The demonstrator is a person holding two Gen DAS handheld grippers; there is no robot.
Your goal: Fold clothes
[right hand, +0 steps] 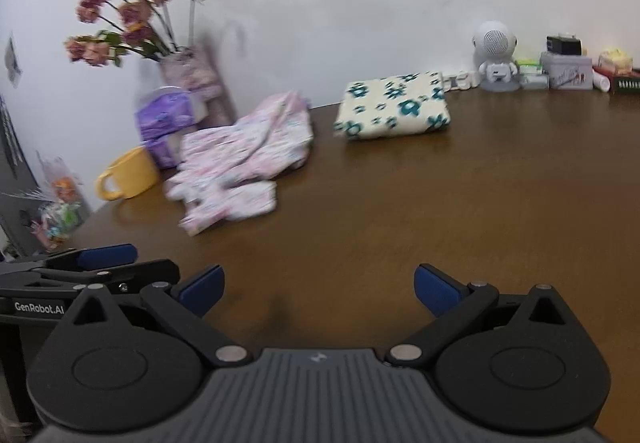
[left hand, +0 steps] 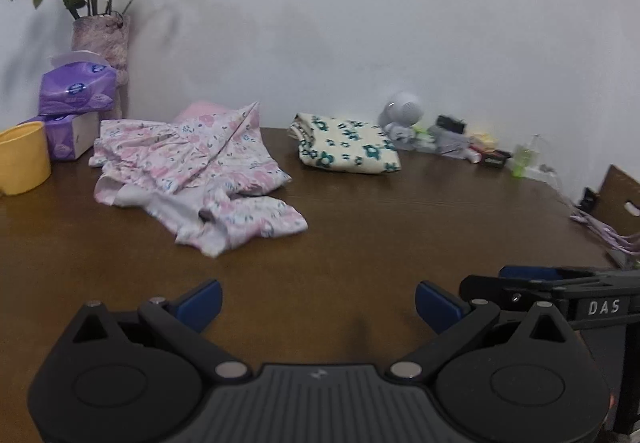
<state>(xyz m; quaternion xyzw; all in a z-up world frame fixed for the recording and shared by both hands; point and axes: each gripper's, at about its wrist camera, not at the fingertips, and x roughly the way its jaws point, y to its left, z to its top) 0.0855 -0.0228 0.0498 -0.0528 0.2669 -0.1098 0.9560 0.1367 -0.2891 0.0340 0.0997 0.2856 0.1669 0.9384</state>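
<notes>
A crumpled pink floral garment [left hand: 196,173] [right hand: 244,155] lies unfolded on the brown table [left hand: 360,243] [right hand: 440,203], toward the far left. A cream cloth with teal flowers [left hand: 346,143] [right hand: 394,105] sits folded behind it, nearer the wall. My left gripper [left hand: 318,305] is open above the table's near edge, nothing between its blue pads, well short of the pink garment. My right gripper [right hand: 318,289] is open too and holds nothing. Each gripper shows at the other's side: the right one [left hand: 560,283] at the left wrist view's right edge, the left one [right hand: 80,267] at the right wrist view's left edge.
A yellow mug [left hand: 22,157] [right hand: 130,173], purple tissue packs [left hand: 74,91] [right hand: 164,115] and a vase of dried flowers [left hand: 106,43] [right hand: 192,71] crowd the far left. A white round speaker figure [left hand: 402,111] [right hand: 494,55], tins and small clutter [right hand: 566,69] line the wall at right.
</notes>
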